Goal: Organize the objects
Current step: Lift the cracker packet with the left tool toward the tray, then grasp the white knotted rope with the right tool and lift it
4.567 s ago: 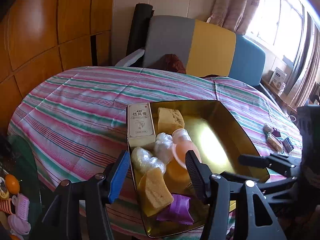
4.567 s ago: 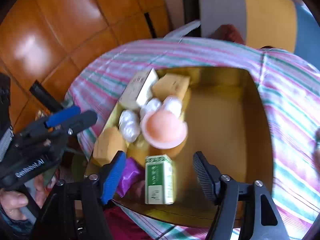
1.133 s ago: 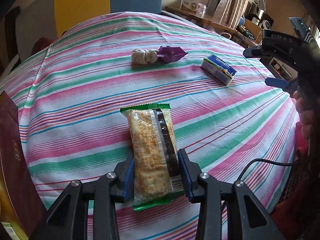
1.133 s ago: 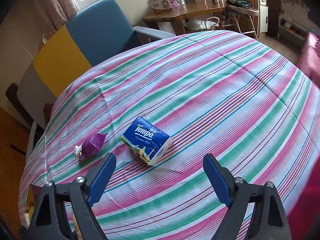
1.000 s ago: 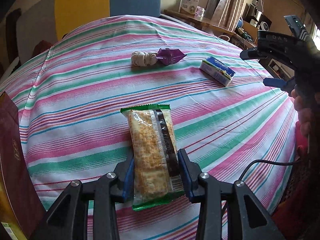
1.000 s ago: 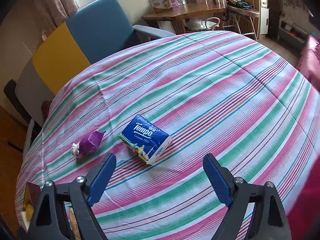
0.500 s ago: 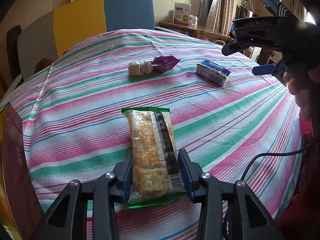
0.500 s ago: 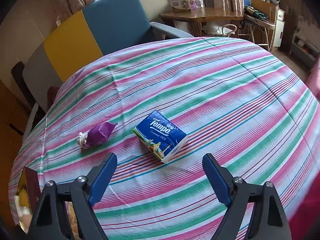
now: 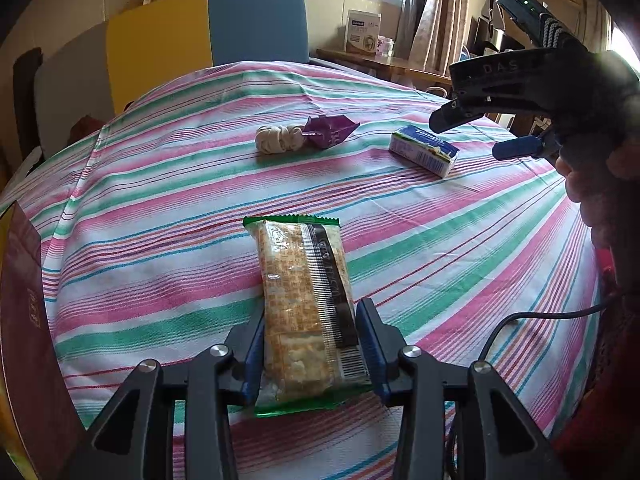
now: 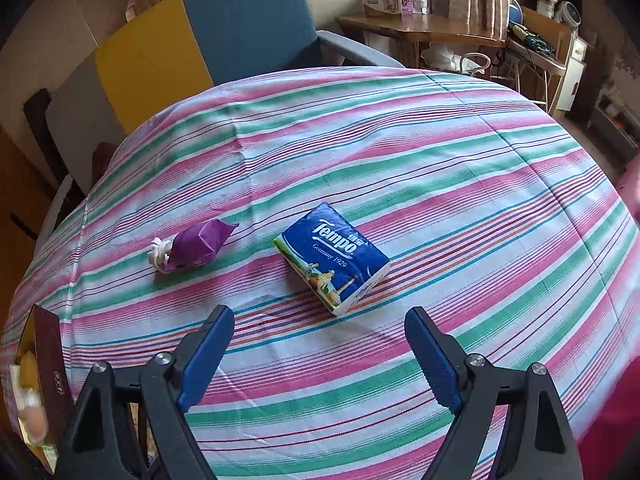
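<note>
So, quick rundown of where things stand:

cracker pack: the cracker pack (image 9: 306, 304) sits low-centre in the left wrist view, lying lengthwise on the striped cloth, its near end between the pads of the left claw (image 9: 310, 354).
left claw: narrow, both pads pressed on the pack's sides; the jaws have just been easing open a touch with the pack between them, though the pads look to be in contact.
tissue pack: the blue tissue pack (image 10: 334, 258) lies mid-frame in the right wrist view, just above the gap of the right claw (image 10: 320, 354), apart from it.
right claw: wide, nothing between the pads, hovering over the cloth.
purple wrapper: the purple wrapper (image 10: 200, 246) is left of the tissues, touching a knotted white bundle (image 9: 280, 140) on its far side.
box: a dark red box (image 9: 24, 320) shows at the left edge, with small items in it visible in the right wrist view.
bench: round bench (image 10: 460, 152) under a pink and green striped cloth.
what could go wrong: my guess is the grip is only on the crinkly end of the pack, so lifting it could let it droop or slide out; squeezing harder would crumble the crackers, and the near end already looks broken up.
also risky: the tissue pack sits skewed to the right claw, so closing without lining up could just shove it along the cloth.
hand pose: both claws angle steeply down at the bench; a hand (image 9: 592, 184) grips the right claw at the right edge of the left wrist view.
</note>
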